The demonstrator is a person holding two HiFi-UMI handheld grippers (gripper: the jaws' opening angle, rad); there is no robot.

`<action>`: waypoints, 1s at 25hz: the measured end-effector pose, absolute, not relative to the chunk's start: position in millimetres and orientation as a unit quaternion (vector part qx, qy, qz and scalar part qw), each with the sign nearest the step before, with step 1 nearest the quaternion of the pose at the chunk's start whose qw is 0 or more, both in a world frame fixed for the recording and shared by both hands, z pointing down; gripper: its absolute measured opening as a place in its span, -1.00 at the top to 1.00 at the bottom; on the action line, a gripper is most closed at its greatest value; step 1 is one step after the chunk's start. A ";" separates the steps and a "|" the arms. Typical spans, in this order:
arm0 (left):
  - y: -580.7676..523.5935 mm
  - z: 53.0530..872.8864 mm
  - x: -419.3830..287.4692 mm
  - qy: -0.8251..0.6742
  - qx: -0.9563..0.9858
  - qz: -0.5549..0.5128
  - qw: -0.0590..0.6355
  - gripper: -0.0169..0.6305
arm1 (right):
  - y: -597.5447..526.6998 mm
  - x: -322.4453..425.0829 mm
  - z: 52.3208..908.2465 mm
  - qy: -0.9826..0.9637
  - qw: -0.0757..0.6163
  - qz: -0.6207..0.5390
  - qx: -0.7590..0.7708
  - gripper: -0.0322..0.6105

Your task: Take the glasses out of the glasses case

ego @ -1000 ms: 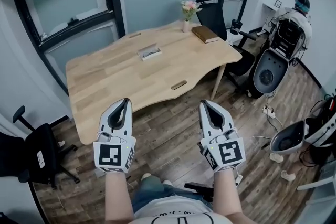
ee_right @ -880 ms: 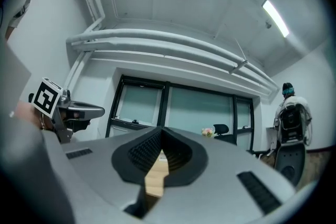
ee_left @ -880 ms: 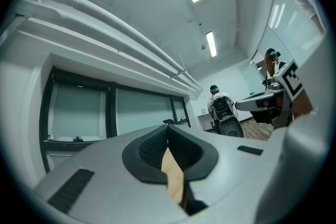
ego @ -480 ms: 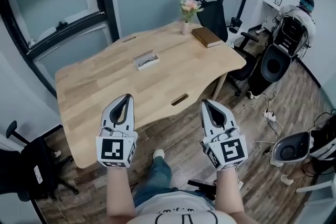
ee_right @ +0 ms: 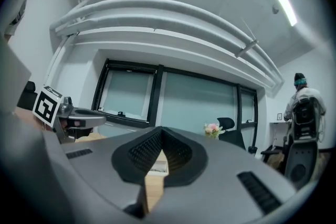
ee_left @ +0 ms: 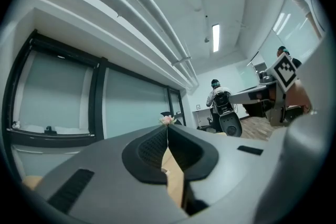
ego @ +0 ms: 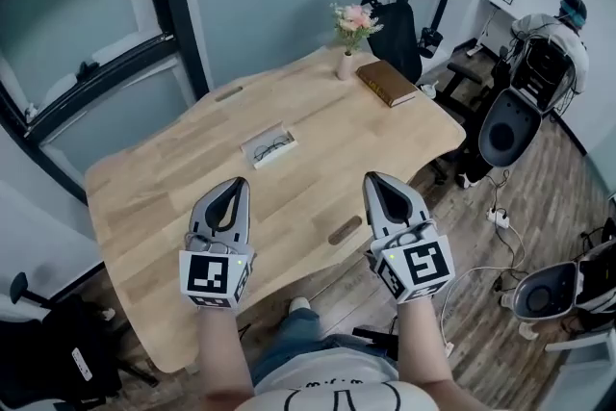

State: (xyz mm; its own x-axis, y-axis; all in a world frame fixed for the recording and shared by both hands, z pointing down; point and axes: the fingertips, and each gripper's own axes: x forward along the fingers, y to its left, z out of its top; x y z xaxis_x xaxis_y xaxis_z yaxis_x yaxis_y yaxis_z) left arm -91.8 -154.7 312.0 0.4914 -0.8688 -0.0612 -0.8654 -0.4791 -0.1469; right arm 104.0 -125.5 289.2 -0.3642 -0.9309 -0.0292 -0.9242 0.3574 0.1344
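Approach step: both jaws pressed together, empty. Glasses case (ego: 288,137) open on table (ego: 164,197), glasses (ego: 271,147) inside, 12 o'clock ahead, well apart from left gripper (ego: 233,182) and right gripper (ego: 372,177). Open your jaws before arriving; pin case with left, lift frame with right.

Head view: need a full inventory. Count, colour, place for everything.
table: 1, light wood, centre of the room
glasses case: 1, white, open, middle of the table
glasses: 1, dark frame, inside the glasses case
vase of flowers: 1, pink blooms, far edge of the table
book: 1, brown, closed, right of the vase of flowers
high-back chair: 1, black, behind the table
low chair: 1, black, lower left
rounded chair: 1, dark, right of the table
person: 1, light top, far right
floor: wood planks
left gripper: 1, grey, fingers shut, empty, above the table's near side
right gripper: 1, grey, fingers shut, empty, above the table's near side
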 end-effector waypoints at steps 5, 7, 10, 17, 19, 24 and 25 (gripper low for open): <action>-211.8 337.2 -90.8 0.480 -0.876 -0.031 0.045 0.41 | -173.4 90.2 300.9 -0.823 0.053 -0.065 0.562 0.87; -228.6 347.2 -89.6 0.478 -0.877 -0.039 0.038 0.30 | -185.9 91.2 308.2 -0.823 0.061 -0.062 0.562 0.87; -250.1 362.0 -85.2 0.471 -0.880 -0.055 0.023 0.21 | -202.7 99.2 319.9 -0.820 0.068 -0.048 0.566 0.87; -294.2 387.7 -67.7 0.450 -0.887 -0.102 0.014 0.09 | -251.2 122.4 342.2 -0.821 0.063 -0.015 0.567 0.86; -308.3 399.2 -64.5 0.448 -0.886 -0.122 0.012 0.09 | -270.1 127.6 349.9 -0.823 0.066 -0.008 0.565 0.86; -345.7 437.2 -47.3 0.417 -0.889 -0.189 0.008 0.17 | -314.3 142.4 370.3 -0.826 0.077 0.013 0.558 0.86; -353.7 446.7 -44.9 0.412 -0.888 -0.203 0.008 0.24 | -321.7 145.5 377.9 -0.827 0.081 0.021 0.557 0.86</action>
State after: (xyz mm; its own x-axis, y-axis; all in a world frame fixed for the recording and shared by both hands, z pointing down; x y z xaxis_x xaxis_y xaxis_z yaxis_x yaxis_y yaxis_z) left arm -44.9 -353.7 446.7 0.5783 -0.7348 0.3545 -0.7282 -0.6609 -0.1818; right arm 145.5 -321.7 377.9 -0.3671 -0.9167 0.1577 -0.9236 0.3794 0.0556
